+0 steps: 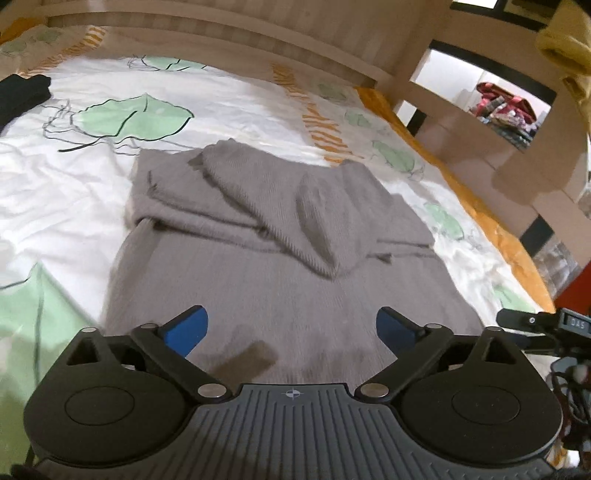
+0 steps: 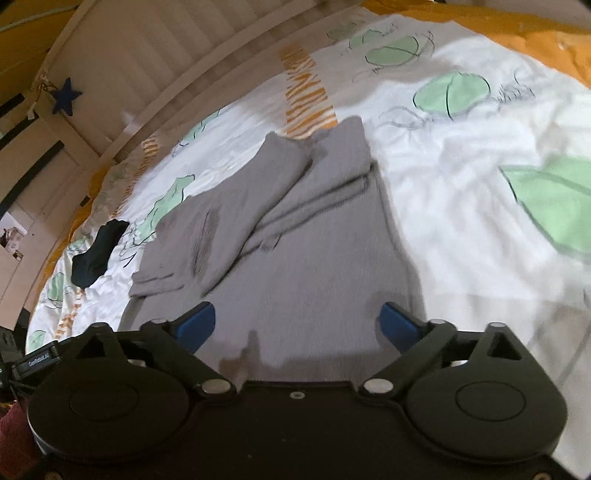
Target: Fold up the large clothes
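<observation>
A grey knitted sweater (image 1: pixel 280 258) lies flat on the bed with both sleeves folded in across its upper part. In the right wrist view the same sweater (image 2: pixel 295 251) runs from my fingers toward the headboard. My left gripper (image 1: pixel 291 328) hovers over the sweater's near hem, jaws wide apart, with nothing between the blue pads (image 1: pixel 186 330). My right gripper (image 2: pixel 297 325) is also open above the near part of the cloth, and its right pad (image 2: pixel 400 326) hangs near the sweater's right edge. Neither gripper holds the fabric.
The bedsheet (image 1: pixel 74 192) is white with green leaves and an orange border. A dark folded garment (image 2: pixel 98 253) lies left of the sweater. A wooden headboard (image 1: pixel 229 33) stands at the far end, and shelving (image 1: pixel 491 110) is at the right.
</observation>
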`<state>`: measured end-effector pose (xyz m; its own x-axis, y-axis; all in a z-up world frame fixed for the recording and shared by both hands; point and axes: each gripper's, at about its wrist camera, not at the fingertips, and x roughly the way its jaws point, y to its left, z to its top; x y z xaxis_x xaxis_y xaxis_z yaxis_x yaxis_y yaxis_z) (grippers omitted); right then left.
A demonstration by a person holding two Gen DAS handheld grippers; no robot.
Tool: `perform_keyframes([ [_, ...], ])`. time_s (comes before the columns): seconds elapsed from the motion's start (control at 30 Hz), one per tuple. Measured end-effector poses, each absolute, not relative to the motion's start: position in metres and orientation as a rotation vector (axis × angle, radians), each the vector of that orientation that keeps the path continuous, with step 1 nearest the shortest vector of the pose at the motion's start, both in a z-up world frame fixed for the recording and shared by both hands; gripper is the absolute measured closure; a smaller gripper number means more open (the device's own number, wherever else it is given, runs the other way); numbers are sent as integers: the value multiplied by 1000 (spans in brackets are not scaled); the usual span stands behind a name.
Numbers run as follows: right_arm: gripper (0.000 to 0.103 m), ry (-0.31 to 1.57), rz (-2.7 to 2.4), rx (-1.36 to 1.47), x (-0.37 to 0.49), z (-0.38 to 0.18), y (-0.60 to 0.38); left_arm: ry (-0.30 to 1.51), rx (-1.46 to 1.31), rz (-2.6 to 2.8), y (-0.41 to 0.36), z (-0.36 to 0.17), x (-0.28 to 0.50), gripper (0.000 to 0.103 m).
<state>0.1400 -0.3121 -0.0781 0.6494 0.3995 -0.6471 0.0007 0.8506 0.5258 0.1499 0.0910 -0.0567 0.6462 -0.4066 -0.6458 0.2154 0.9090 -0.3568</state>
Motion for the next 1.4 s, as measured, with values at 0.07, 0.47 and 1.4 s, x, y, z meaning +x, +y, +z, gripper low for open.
perform_keyframes([
  [0.07, 1, 840, 234, 520, 128, -79, -309, 796, -252, -351, 93, -56, 140, 0],
  [0.47, 1, 850, 222, 462, 75, -78, -304, 855, -262, -316, 100, -66, 97, 0],
  [1.4, 1, 896, 378, 557, 47, -92, -297, 1040, -224, -258, 96, -98, 90, 0],
])
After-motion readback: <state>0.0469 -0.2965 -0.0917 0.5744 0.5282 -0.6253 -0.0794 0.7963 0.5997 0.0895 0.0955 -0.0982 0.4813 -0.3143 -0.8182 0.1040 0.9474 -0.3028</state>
